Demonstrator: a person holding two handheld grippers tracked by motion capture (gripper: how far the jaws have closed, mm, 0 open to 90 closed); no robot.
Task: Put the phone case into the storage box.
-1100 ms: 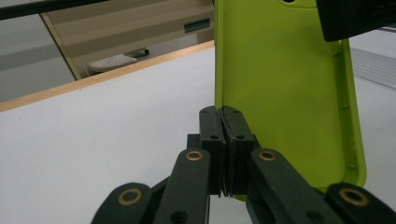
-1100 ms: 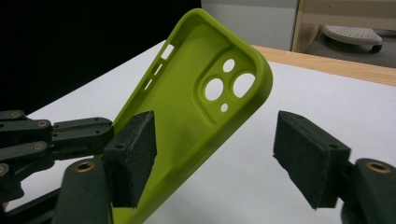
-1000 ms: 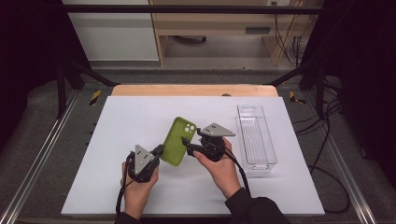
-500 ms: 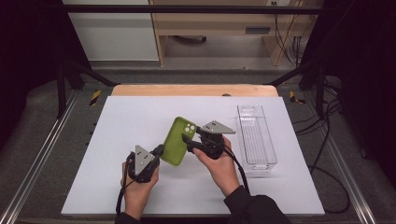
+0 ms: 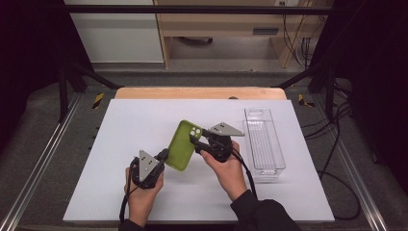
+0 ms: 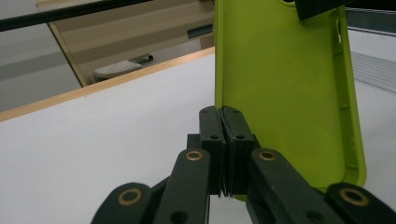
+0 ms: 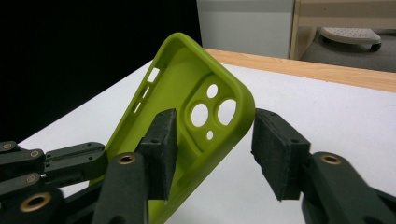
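A lime-green phone case (image 5: 182,144) is held tilted above the white table, its hollow side toward the right gripper. My left gripper (image 5: 165,154) is shut on the case's lower edge; the left gripper view has its jaws (image 6: 222,114) pinched on the thin rim of the case (image 6: 280,93). My right gripper (image 5: 195,141) straddles the camera-hole corner of the case (image 7: 187,93). Its jaws (image 7: 215,128) have just been closing with the case between them. One pad sits inside the case, and a gap still separates the other pad (image 7: 275,149) from the corner.
A clear plastic bin (image 5: 262,142) stands on the table's right side, close to the right hand. The white table top (image 5: 120,125) ends in a wooden strip (image 5: 192,93) at the far edge. Cables lie on the floor at right (image 5: 337,144).
The right gripper's jaws look slightly narrower around the case's upper corner. Both hands and the case stay where they were.
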